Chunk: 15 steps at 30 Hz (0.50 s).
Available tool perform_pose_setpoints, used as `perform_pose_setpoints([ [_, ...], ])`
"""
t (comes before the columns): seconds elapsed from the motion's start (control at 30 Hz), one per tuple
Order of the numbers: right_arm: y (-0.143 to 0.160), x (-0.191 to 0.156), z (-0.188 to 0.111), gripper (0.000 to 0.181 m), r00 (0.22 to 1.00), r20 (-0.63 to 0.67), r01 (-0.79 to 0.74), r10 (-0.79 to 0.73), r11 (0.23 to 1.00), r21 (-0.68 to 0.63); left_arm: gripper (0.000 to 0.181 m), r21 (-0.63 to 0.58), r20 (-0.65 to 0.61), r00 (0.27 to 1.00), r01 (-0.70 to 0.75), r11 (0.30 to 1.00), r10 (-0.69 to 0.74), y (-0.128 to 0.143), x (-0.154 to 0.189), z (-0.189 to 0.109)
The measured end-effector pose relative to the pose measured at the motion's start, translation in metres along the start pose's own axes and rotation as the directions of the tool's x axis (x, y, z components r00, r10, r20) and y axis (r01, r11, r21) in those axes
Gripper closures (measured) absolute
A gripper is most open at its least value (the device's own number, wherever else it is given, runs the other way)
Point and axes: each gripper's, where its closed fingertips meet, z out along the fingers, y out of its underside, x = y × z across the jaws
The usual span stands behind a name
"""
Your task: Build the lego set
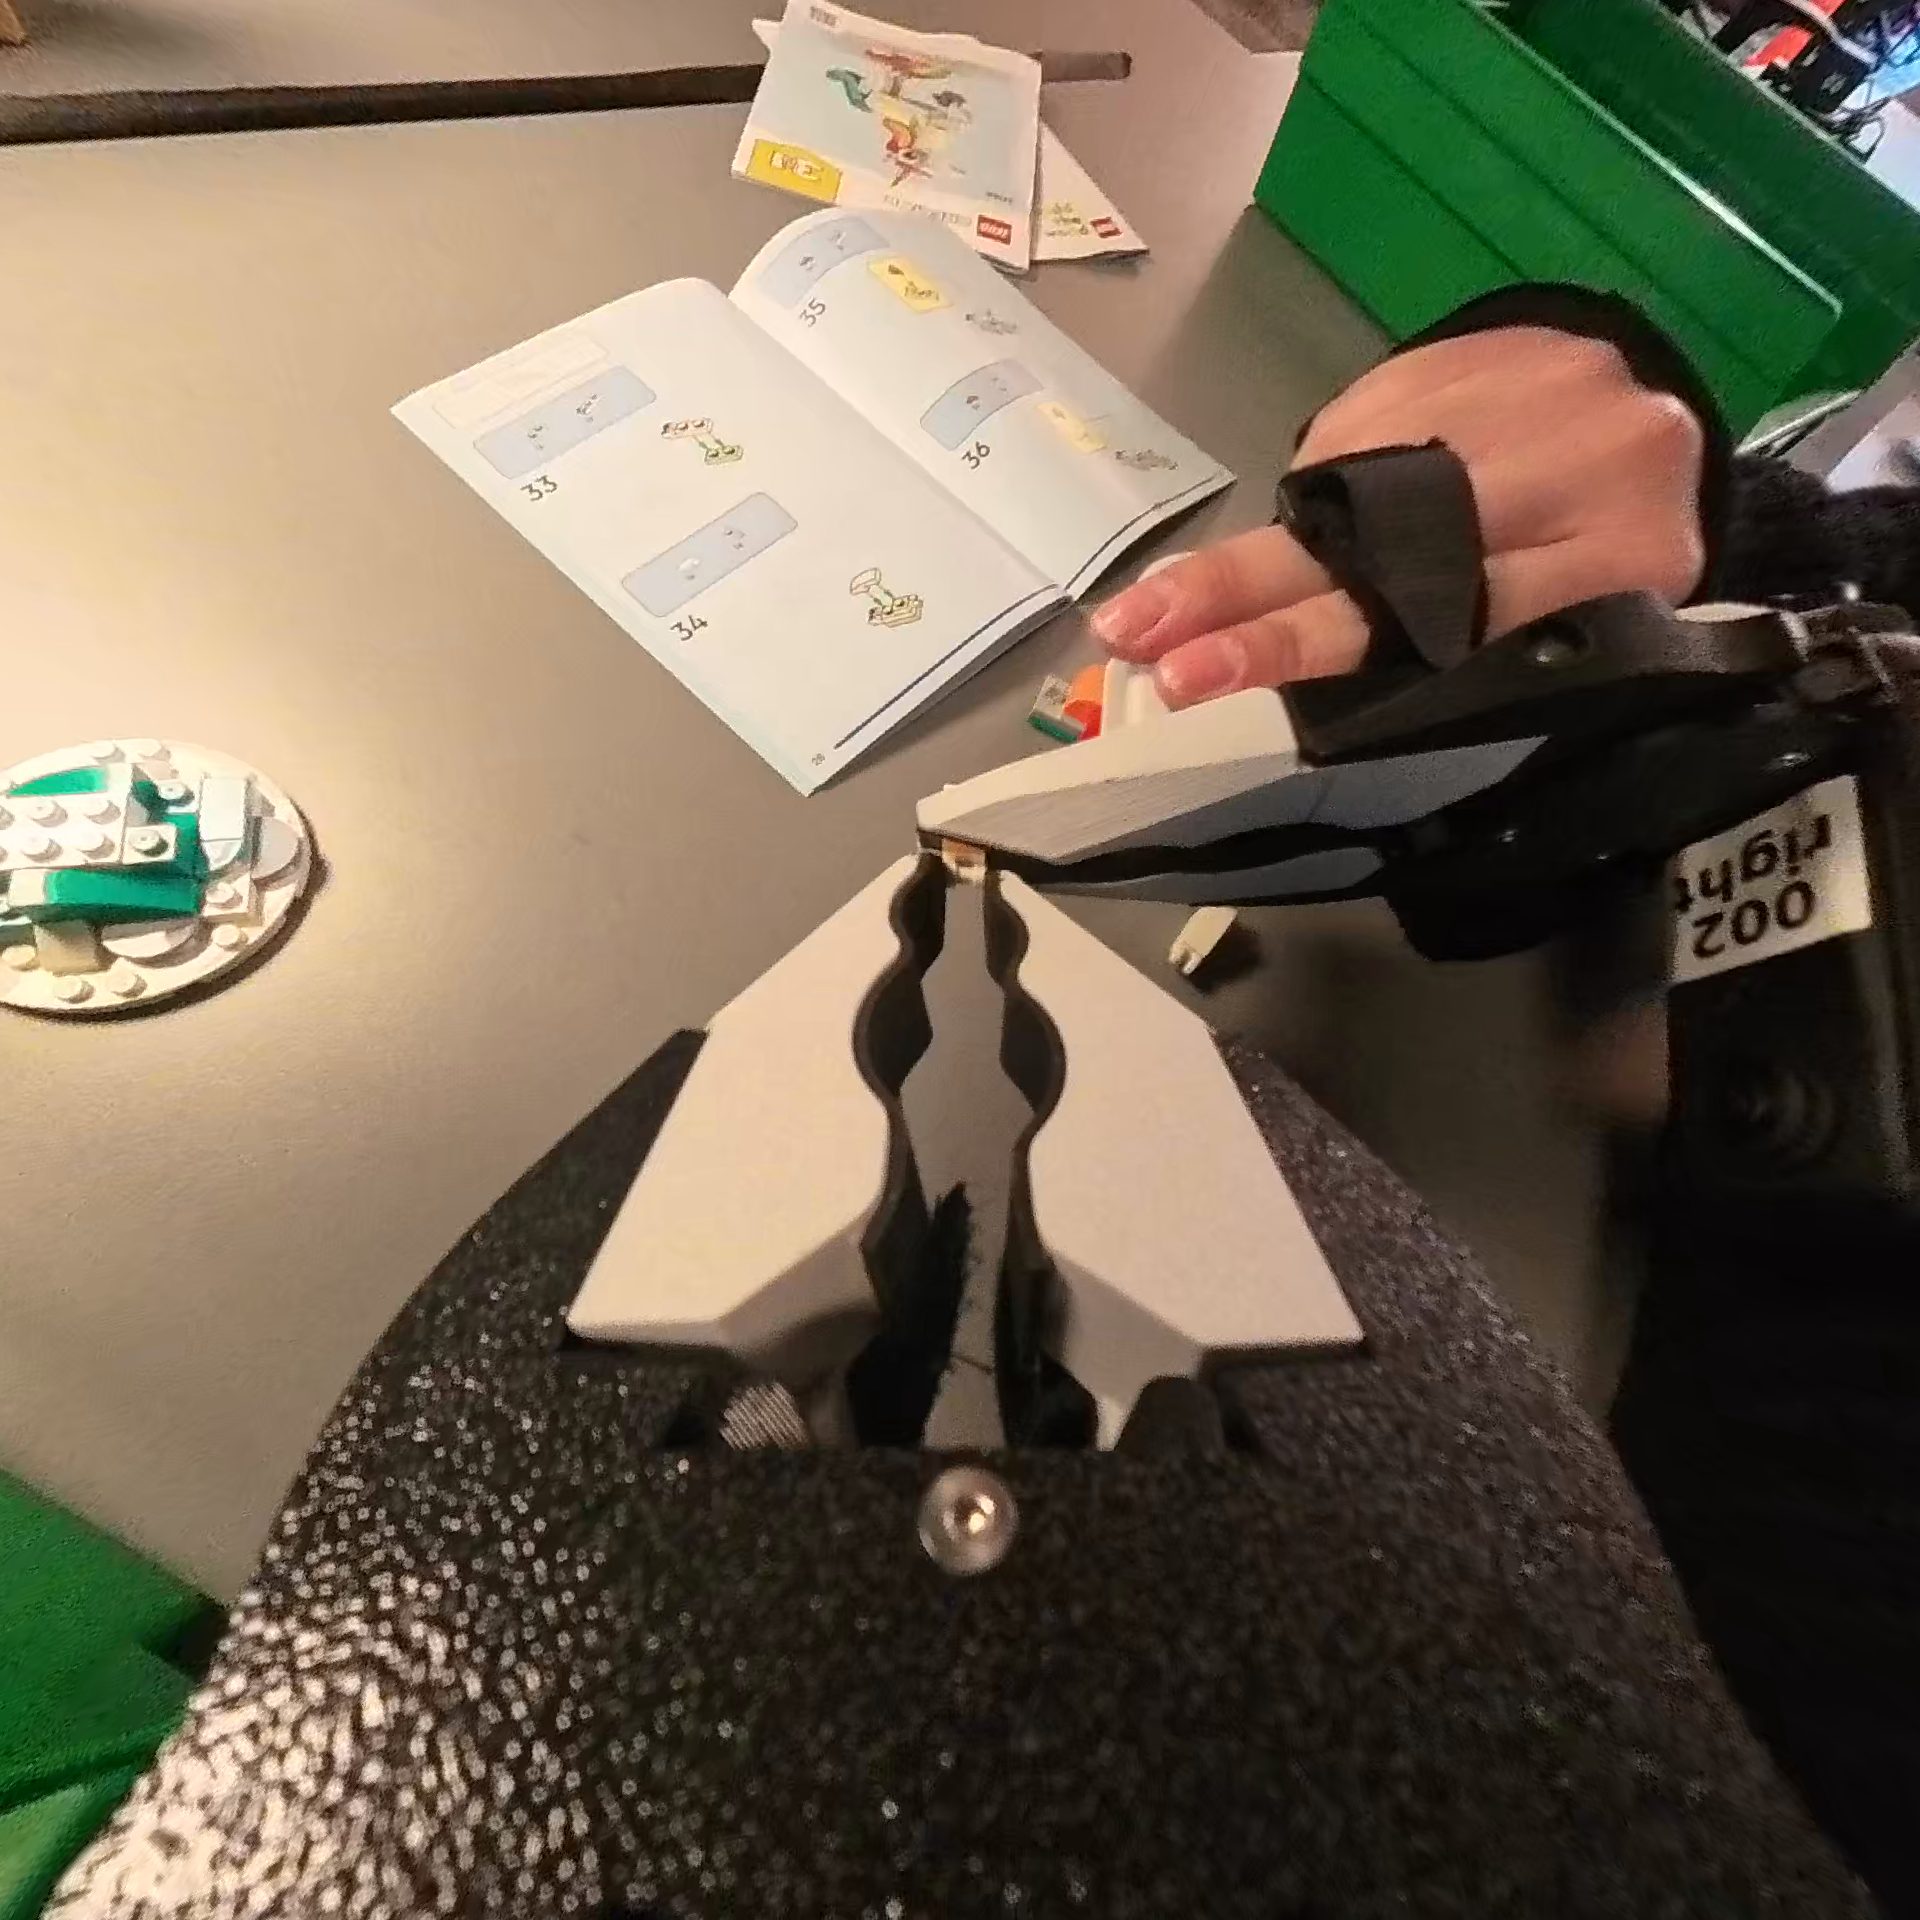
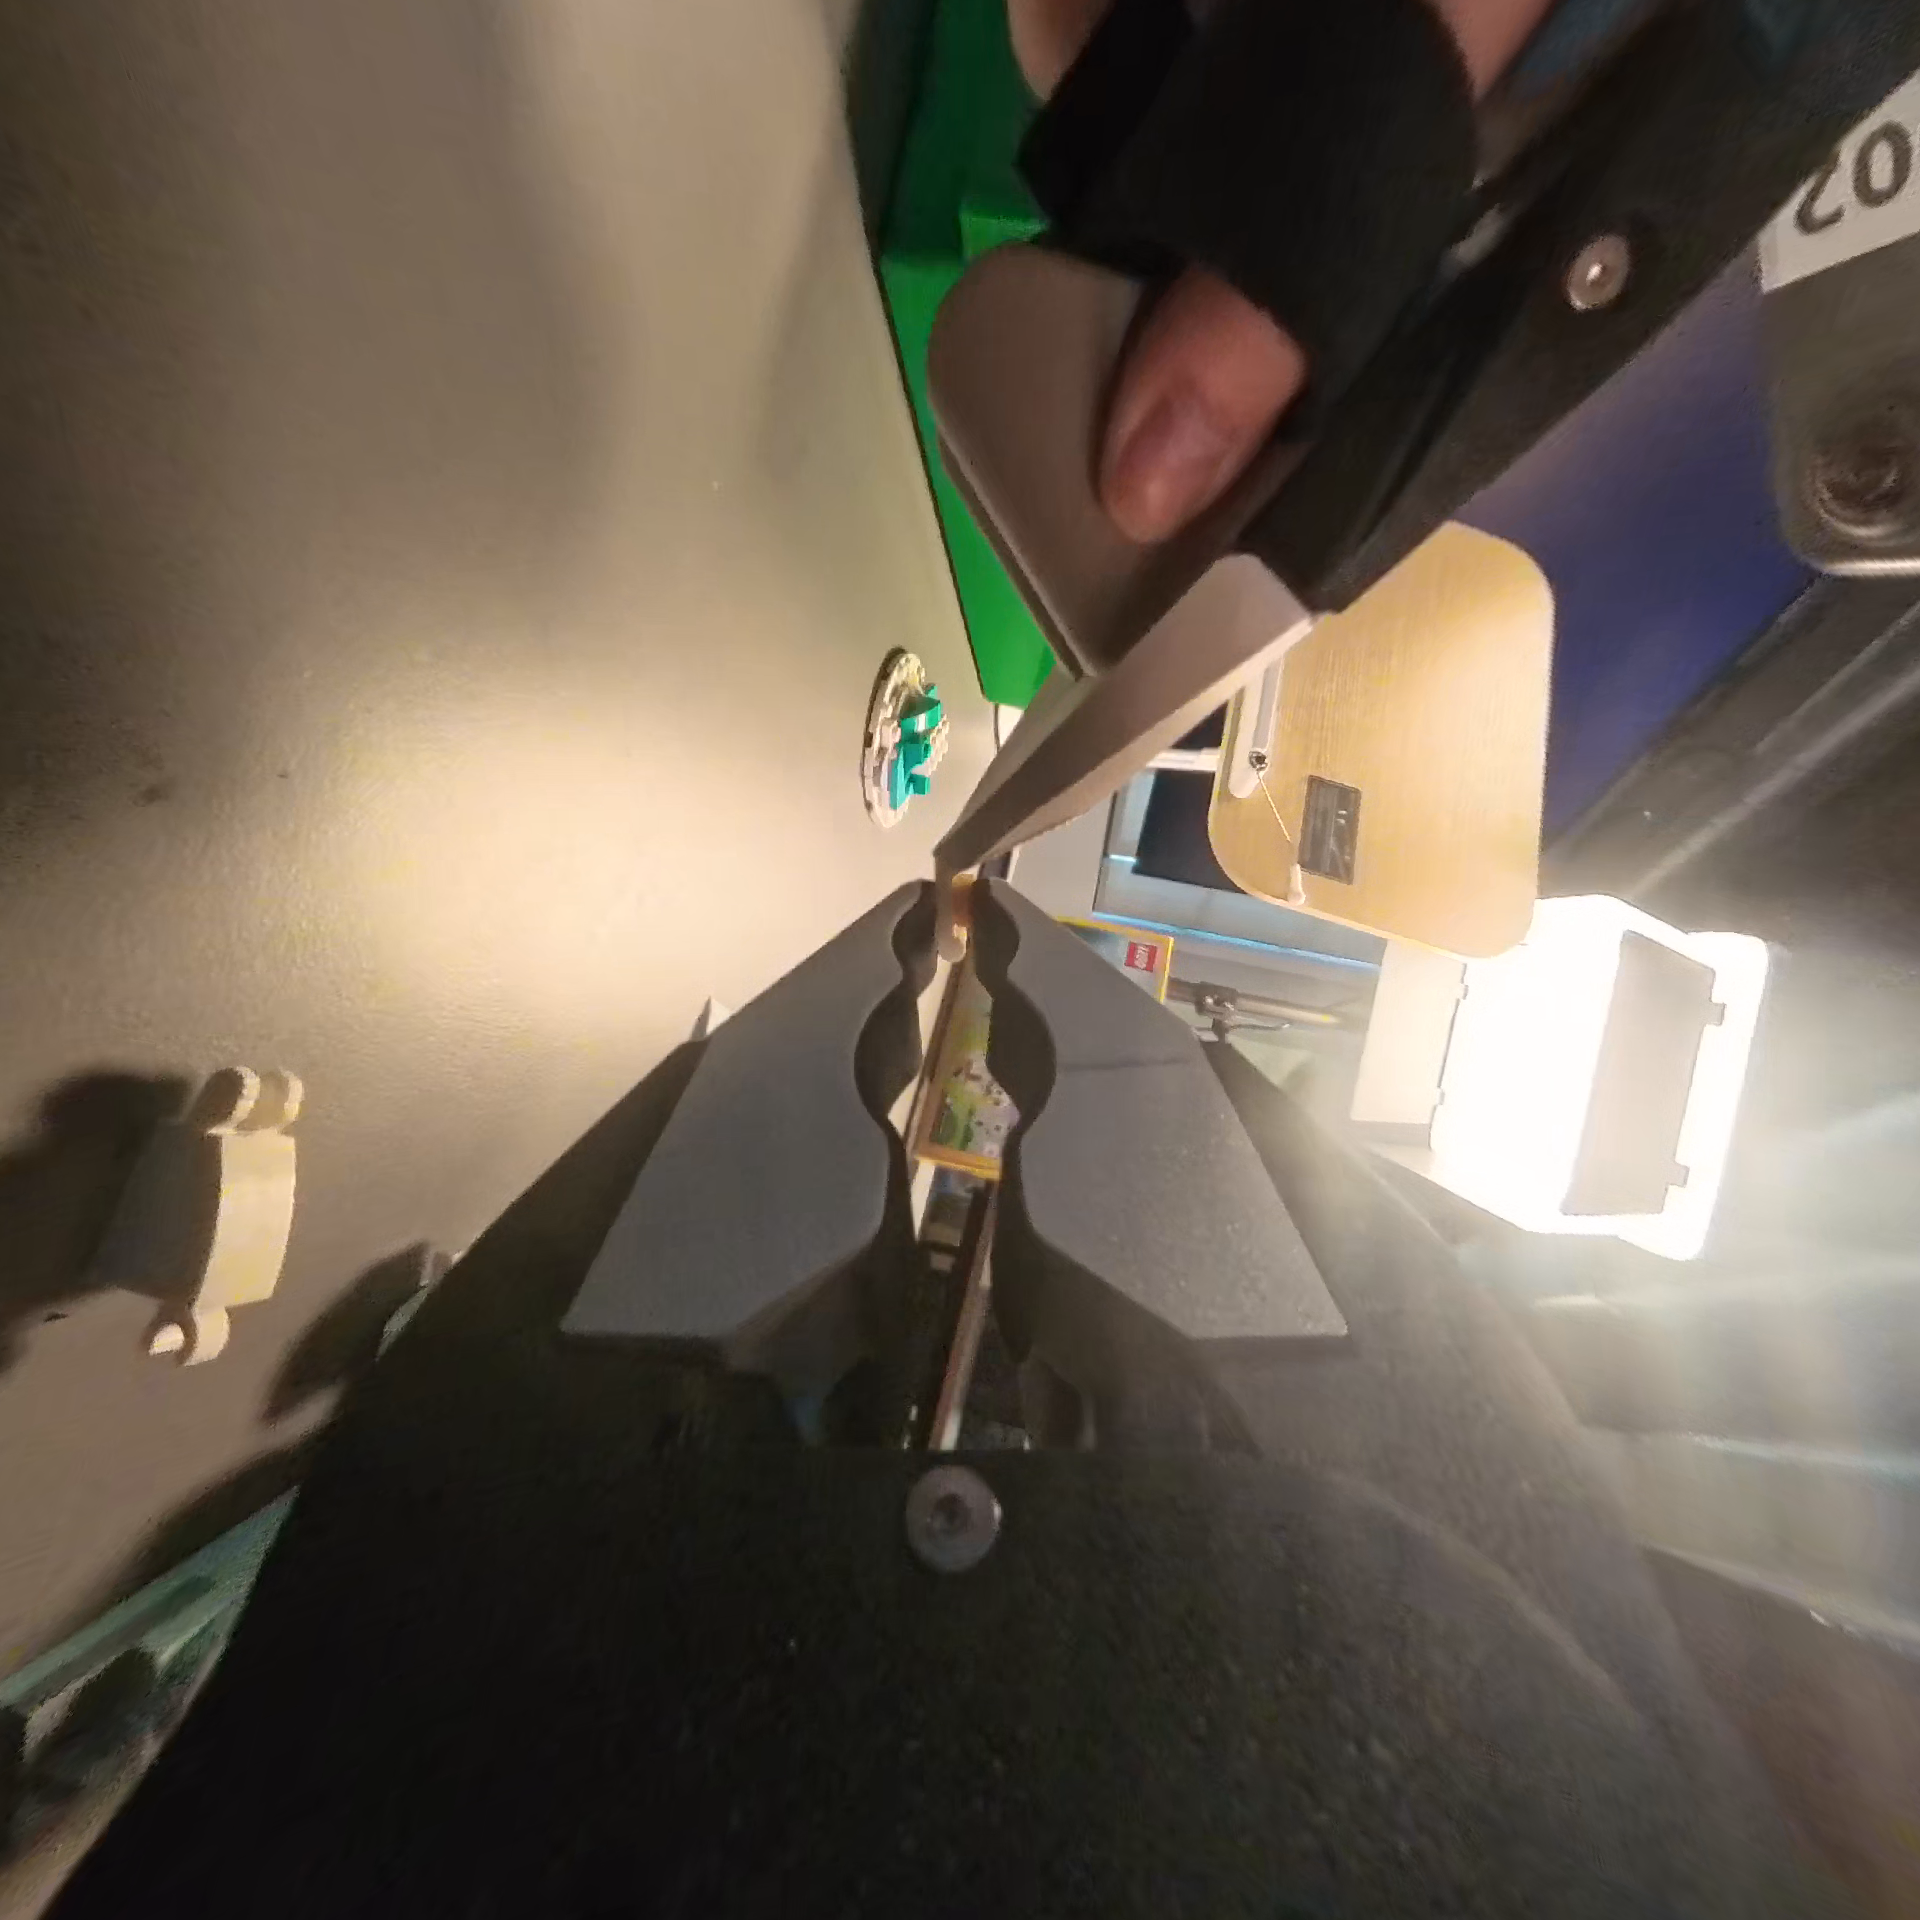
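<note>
Centrally, a tiny tan lego piece is pinched at the tips of both the left gripper and the right gripper, above the grey table; both jaws stand narrow, clamped on it. Round white lego base with green bricks lies well left. Open instruction booklet beyond; green plastic bin behind.

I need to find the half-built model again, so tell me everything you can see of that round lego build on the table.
The round lego build lies flat on the grey table, at the left of the left wrist view. Its base is a white, studded round plate, topped with stacked green, white and pale blue bricks that look like glossy plastic. Neither gripper touches it. The right wrist view shows it small and farther off, near a green bin.
</note>
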Motion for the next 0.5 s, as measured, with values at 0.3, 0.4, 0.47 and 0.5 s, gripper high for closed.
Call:
perform_pose_setpoints([
  [0.3,0.0,-0.004,0.0,0.175,0.948,0.081,-0.31,0.307,0.951,0.02,0.176,0.024,0.001,1.0,0.013,1.0,-0.013,0.001,0.0,0.0],
  [0.4,0.003,-0.005,-0.007,0.145,0.914,0.101,-0.396,0.393,0.918,0.011,0.176,0.011,0.039,0.999,-0.015,1.0,0.015,0.005,-0.005,-0.001],
  [0.47,0.008,-0.006,-0.014,0.143,0.898,0.101,-0.429,0.428,0.903,-0.003,0.176,0.01,0.032,0.999,-0.011,1.0,0.011,0.007,-0.005,0.0],
  [0.5,0.012,-0.006,-0.019,0.142,0.895,0.095,-0.436,0.435,0.9,-0.015,0.176,0.007,0.033,0.999,-0.012,1.0,0.012,0.008,-0.005,0.0],
])
